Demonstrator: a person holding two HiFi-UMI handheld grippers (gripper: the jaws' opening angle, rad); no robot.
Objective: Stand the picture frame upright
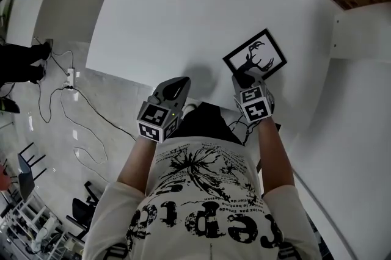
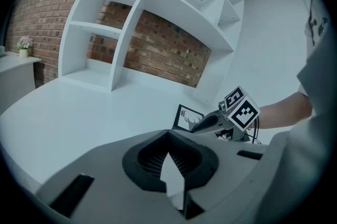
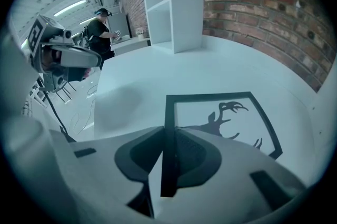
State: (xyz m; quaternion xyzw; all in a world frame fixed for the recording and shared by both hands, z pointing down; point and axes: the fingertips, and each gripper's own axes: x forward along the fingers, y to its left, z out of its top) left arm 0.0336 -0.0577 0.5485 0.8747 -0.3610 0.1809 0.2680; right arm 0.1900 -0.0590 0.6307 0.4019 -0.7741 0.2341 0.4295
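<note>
While the picture frame (image 1: pixel 255 56) lay on the white table (image 1: pixel 159 27), the right gripper (image 1: pixel 244 77) gripped its near edge; the left gripper (image 1: pixel 181 81) idled, jaws together and empty. Step judged: grasp secured. Next: tilting it upright.

Bright even light, fisheye edge distortion

Matt white, smooth: surface (image 1: pixel 183 27) and shelving (image 2: pixel 184 12). Matt black moulding round a pale, smooth printed sheet: picture frame (image 1: pixel 255 56). Grey matt plastic shells, fitted with dark ribbed pads (image 2: pixel 150 157): left tongs (image 2: pixel 168 133), right tongs (image 3: pixel 166 131). Rough red brick is noted on the wall (image 2: pixel 163 47). Printed cloth is recorded for the shirt (image 1: pixel 201 191).
</note>
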